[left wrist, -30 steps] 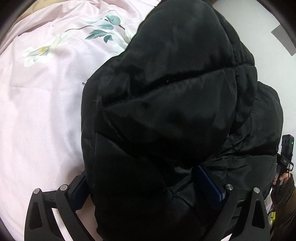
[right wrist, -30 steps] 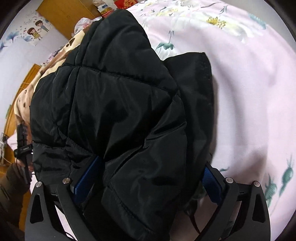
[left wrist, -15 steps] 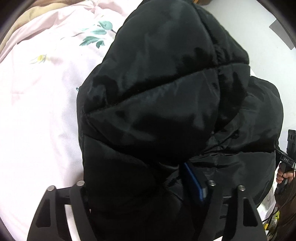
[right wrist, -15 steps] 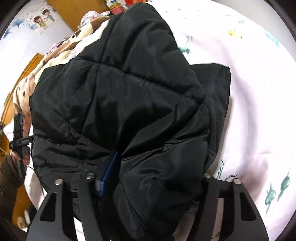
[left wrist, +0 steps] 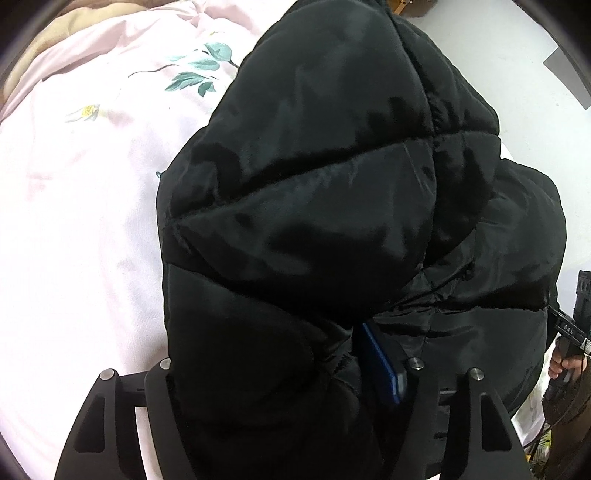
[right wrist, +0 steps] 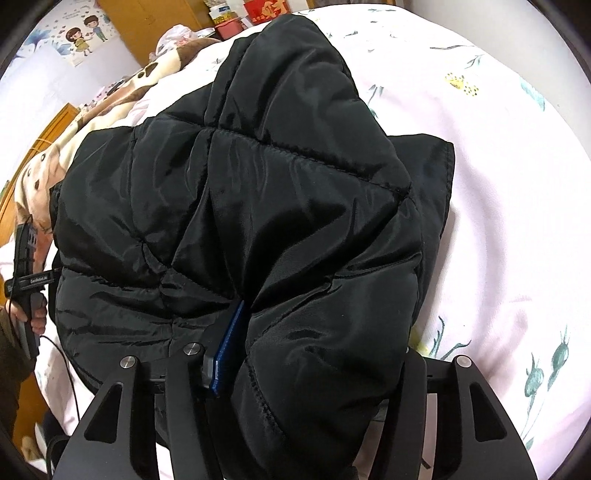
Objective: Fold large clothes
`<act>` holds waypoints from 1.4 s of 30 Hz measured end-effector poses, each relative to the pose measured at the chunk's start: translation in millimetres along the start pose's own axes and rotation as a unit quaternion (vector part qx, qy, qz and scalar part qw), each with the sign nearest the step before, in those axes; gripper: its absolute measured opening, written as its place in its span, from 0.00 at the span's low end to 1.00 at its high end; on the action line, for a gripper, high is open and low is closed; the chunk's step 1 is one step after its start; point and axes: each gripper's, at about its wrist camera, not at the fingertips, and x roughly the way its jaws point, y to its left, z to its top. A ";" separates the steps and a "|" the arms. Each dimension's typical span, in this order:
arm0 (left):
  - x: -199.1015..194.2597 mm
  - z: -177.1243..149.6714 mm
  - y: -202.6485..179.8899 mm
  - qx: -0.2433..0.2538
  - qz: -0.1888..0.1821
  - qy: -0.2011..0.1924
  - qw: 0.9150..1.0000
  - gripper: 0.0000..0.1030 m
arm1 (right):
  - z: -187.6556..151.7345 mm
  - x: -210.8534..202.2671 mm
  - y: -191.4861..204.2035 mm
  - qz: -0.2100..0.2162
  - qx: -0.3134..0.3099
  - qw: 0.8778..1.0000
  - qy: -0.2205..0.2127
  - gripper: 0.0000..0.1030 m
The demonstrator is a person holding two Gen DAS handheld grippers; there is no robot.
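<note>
A black quilted puffer jacket lies bunched on a pink floral bedsheet and fills the middle of both views. My left gripper is shut on a thick fold of it; the blue pad presses into the fabric and the other finger is hidden under the jacket. My right gripper is shut on another fold of the jacket, with its blue pad dug into the padding. Each view shows the other hand-held gripper at its edge, held by a hand.
The pink bedsheet spreads wide to the right of the jacket. A brown-spotted blanket lies at the far left, with a wooden cabinet and red boxes behind. A grey-white wall rises past the jacket.
Both pairs of jaws stood wide around the jacket a second ago and have closed onto its folds. The jacket has bunched up and shifted slightly with both hands.
</note>
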 end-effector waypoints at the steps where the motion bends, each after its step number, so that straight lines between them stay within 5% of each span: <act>1: -0.9 0.0 -2.3 0.001 0.003 -0.002 1.000 0.67 | -0.5 -0.3 1.4 -0.004 0.000 1.000 -0.001 0.54; 13: -22.0 -18.0 -57.3 0.033 0.108 -0.079 0.990 0.44 | -13.8 -8.8 39.9 -0.069 -0.031 0.996 -0.041 0.45; 20: -21.5 -25.4 -82.0 0.055 0.145 -0.106 0.982 0.42 | -21.5 -12.3 56.0 -0.095 -0.045 0.992 -0.065 0.40; 32: -24.2 -28.0 -103.5 0.045 0.145 -0.128 0.980 0.37 | -38.7 -18.3 72.3 -0.114 -0.047 0.988 -0.092 0.34; 34: -55.1 -67.2 -78.4 0.043 0.144 -0.136 0.979 0.34 | -42.0 -22.8 76.1 -0.117 -0.048 0.987 -0.101 0.32; 42: -73.5 -78.7 -72.7 0.035 0.136 -0.161 0.977 0.28 | -51.3 -50.0 91.1 -0.115 -0.050 0.983 -0.138 0.26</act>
